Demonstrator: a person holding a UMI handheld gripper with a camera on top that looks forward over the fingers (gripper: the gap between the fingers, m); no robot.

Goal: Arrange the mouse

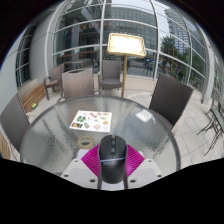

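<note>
Black mouse [112, 160] held pinched between gripper [112, 163] pads [92, 161], above near edge of round glass tabletop [60, 140]. Judged light, rigid, smooth-shelled, liable to slip; best gripped across flat flanks mid-body. Printed sheet [90, 122] lying toward centre.

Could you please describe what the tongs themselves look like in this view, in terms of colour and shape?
The tongs show as two fingers lined with bright magenta pads on their inner faces, widening toward the camera. The fingers' outer bodies are dark and mostly hidden. No cables, markings or sleeve are visible.
</note>
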